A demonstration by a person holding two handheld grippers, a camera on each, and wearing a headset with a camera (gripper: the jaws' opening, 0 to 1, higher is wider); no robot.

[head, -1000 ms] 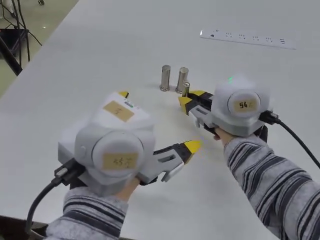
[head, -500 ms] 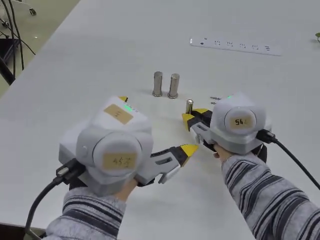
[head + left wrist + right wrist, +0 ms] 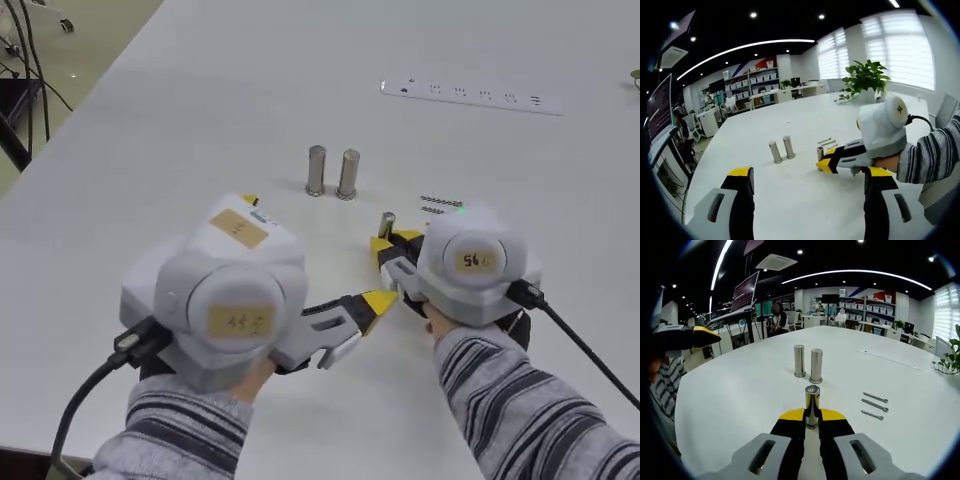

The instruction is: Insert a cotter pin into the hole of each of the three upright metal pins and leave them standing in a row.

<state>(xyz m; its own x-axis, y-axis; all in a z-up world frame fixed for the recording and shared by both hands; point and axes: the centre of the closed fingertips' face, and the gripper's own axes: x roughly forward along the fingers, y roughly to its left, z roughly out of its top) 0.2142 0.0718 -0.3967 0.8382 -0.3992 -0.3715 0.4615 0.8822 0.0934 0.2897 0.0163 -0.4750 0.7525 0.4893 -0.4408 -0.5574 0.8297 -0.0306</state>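
The right gripper (image 3: pixel 812 416) has its yellow-tipped jaws drawn in narrow around the lower part of 1 metal pin (image 3: pixel 812 399), which stands upright between them. The jaws hide the pin's foot, so I cannot tell whether it rests on the counter (image 3: pixel 200 120). In the head view the metal pin (image 3: pixel 387 222) shows just ahead of the right gripper (image 3: pixel 388 245), on the person's right.

2 more pins stand upright on the bare counter farther from the person, a left pin (image 3: pixel 316 170) and a right pin (image 3: pixel 348 173). They are just beside each other and apart from the held one. In the right gripper view they stand straight beyond it, the left pin (image 3: pixel 799 360) and the right pin (image 3: pixel 816 365).

3 cotter pins (image 3: pixel 874 405) lie flat, side by side, on the counter to the right of the held pin, near it but not touching. In the head view the cotter pins (image 3: pixel 435 205) lie just beyond the right gripper.

The left gripper (image 3: pixel 315 250) is on the person's left, its jaws spread wide and holding nothing. In its own view the left gripper (image 3: pixel 810 172) frames the right gripper (image 3: pixel 821 165) and the metal pin (image 3: pixel 820 152).

A white power strip (image 3: pixel 470 97) lies well beyond everything, near the far side of the counter.
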